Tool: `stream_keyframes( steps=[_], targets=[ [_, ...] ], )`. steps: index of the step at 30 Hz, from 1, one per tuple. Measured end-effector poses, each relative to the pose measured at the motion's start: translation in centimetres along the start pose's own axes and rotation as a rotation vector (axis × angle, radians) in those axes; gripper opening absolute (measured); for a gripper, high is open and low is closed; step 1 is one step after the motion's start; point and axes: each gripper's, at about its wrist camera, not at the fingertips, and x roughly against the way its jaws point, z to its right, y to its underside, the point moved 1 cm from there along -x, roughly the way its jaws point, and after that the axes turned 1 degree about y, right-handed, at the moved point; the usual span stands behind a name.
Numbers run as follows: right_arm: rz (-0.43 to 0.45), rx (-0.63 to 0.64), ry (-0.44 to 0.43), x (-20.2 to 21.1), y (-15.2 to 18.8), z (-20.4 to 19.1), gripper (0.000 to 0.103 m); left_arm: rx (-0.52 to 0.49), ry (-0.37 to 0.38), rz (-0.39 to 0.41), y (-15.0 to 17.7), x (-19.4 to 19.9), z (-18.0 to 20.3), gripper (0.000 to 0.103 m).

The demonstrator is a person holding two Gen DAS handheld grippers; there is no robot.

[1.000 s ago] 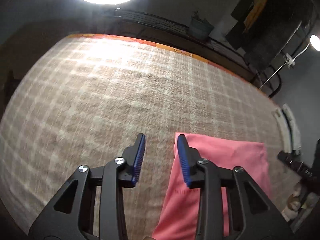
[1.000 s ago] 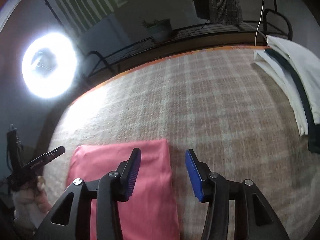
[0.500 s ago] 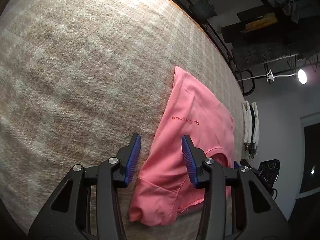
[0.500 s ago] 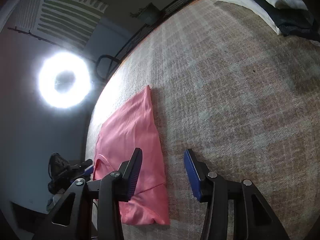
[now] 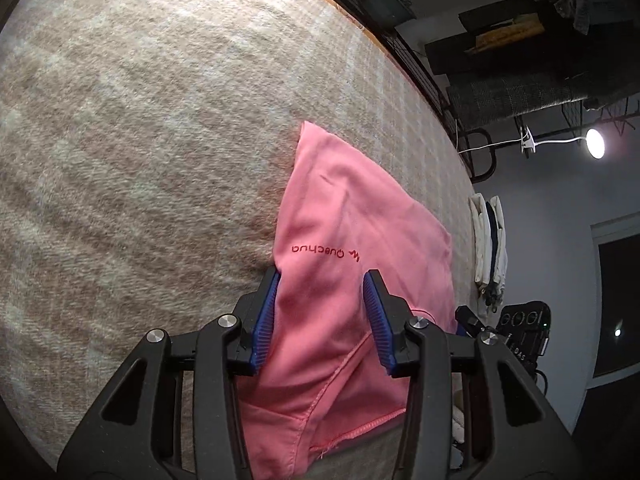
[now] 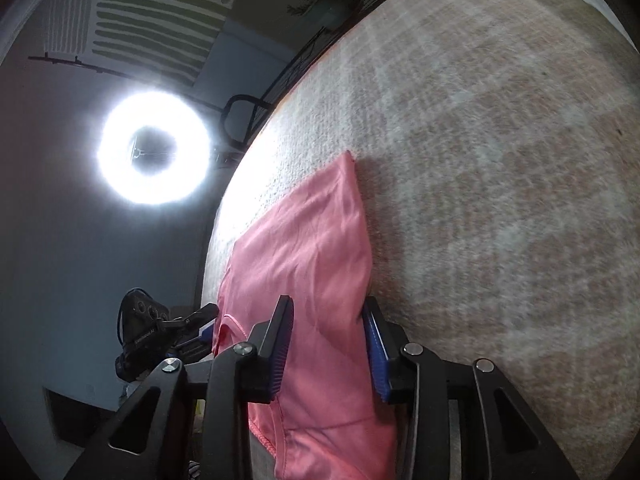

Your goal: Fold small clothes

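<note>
Starting the first fold of the pink shirt [image 5: 360,220], by the look of it: lying flat and face up on the plaid blanket [image 5: 140,140], close to its near edge, collar end nearest and hem reaching toward the far edge, nothing doubled over yet.

Bringing the left gripper [image 5: 320,312] down over the shirt's left shoulder, tilted well downward and rolled a little to one side. Straddling the cloth with blue pads [image 5: 266,320] apart, one resting right at the left side edge, the other out over the chest just below the printed logo; jaws having just been opening slightly, cloth lying between them but not being pinched.

Mirroring that with the right gripper [image 6: 328,344] over the right shoulder, pointing down at a shallower slant. Spanning the fabric from inside the shoulder to the right side edge; jaws having just been closing, shirt between them, though apparently not squeezing it yet (no bunching or lifted ridge showing between the pads).

Calling next, most likely, for lowering both sets of tips onto the blanket, closing until a ridge of fabric is being gripped at each shoulder, then lifting together and carrying the collar end toward the hem. Risking, if closing too high, catching nothing, or catching blanket nap along with the shirt.
</note>
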Motion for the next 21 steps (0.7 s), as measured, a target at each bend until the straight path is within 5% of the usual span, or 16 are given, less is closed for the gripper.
stream_keyframes(
  steps=[4,8,13,21],
  targets=[
    [-0.028,0.012,0.012,-1.5,-0.3,-1.1,0.025,-0.030,-0.042,0.009,0.4,-0.9,0.9,0.023],
    [-0.011,0.074,0.135,-1.5,0.1,-2.7,0.009,-0.096,-0.111,0.047,1.0,-1.6,2.8,0.009],
    [0.024,0.171,0.239,-0.8,0.3,-5.8,0.005,-0.214,-0.181,0.115,2.1,-1.6,6.7,0.007],
    [0.092,0.298,0.292,1.4,1.0,-10.6,0.004,-0.320,-0.147,0.160,4.1,-0.4,11.2,0.007]
  ],
)
